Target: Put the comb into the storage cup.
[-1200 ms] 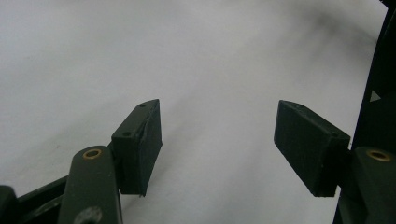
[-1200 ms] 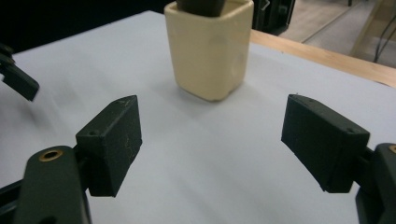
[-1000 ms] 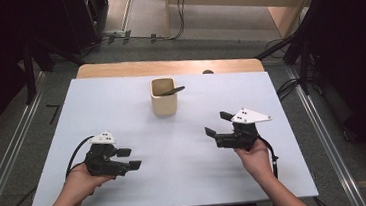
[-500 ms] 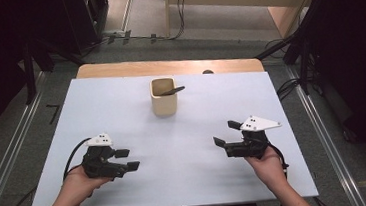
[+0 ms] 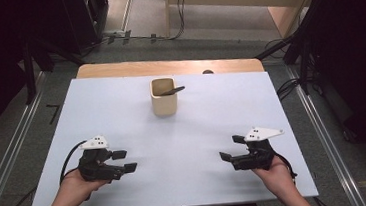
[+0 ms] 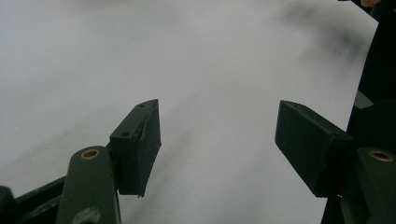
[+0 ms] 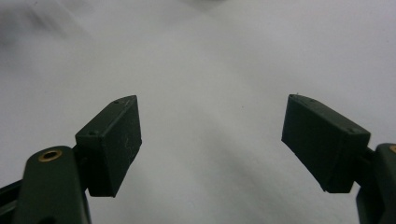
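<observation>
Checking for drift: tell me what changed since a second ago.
The right claw has drawn back toward the table's near edge and sunk lower, empty and open. Unchanged: the left claw, open and empty, and the cup with the dark utensil in it.

Right hand-held gripper [image 5: 231, 149] lower, nearer table edge.

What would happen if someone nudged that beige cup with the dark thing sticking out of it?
The cup looks squarish and flat-based, so it would probably slide rather than roll. It stands taller than wide, so a high push might tip it. The dark utensil leans loose on the rim and would likely shift or rattle.
</observation>
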Demonstrator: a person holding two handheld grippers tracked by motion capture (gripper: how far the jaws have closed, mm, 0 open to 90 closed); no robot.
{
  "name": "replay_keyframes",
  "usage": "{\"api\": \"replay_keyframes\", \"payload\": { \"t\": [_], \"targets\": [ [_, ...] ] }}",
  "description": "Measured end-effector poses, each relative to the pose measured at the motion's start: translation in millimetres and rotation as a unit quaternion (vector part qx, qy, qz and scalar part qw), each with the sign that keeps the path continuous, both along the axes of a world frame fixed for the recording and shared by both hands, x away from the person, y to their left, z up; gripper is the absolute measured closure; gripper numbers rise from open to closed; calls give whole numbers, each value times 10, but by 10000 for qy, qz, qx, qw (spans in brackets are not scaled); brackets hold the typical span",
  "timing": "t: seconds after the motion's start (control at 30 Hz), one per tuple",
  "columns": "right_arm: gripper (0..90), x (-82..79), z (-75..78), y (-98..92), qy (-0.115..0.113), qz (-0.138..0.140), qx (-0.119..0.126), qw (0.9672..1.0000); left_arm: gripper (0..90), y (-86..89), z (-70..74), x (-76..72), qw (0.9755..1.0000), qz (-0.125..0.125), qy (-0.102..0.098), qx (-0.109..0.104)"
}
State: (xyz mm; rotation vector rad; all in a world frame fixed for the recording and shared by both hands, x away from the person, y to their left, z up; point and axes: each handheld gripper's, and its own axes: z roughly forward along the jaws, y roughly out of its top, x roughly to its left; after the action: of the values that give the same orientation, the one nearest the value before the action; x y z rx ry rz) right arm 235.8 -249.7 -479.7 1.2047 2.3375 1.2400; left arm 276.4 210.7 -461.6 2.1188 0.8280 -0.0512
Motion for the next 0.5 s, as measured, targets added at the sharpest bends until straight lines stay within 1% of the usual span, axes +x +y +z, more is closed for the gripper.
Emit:
{"api": "replay_keyframes", "payload": {
  "t": [0.03,0.23,0.3,0.37,0.4,0.47,0.5],
  "targets": [
    [182,-5,-4,-8,-30,3,0,10000,320,3,-2,-2,10000,10,-9,-8],
    [182,-56,-10,-57,-8,-22,-44,10000,319,36,-5,-15,10000,47,-19,-23],
    [182,-69,-12,-79,-17,-57,-101,9999,319,41,-12,-18,10000,36,-41,-27],
    [183,-73,0,-98,-122,-135,-242,9995,319,41,-14,-21,10000,32,-48,-11],
    [183,-78,11,-115,-81,-169,-227,9996,319,42,-15,-18,10000,16,-47,-20],
    [183,-72,16,-146,12,-168,-118,9998,319,44,-15,-13,10000,10,-41,-23],
    [183,-69,20,-157,-9,-173,-122,9998,319,45,-18,-10,10000,16,-51,-25]
  ]
}}
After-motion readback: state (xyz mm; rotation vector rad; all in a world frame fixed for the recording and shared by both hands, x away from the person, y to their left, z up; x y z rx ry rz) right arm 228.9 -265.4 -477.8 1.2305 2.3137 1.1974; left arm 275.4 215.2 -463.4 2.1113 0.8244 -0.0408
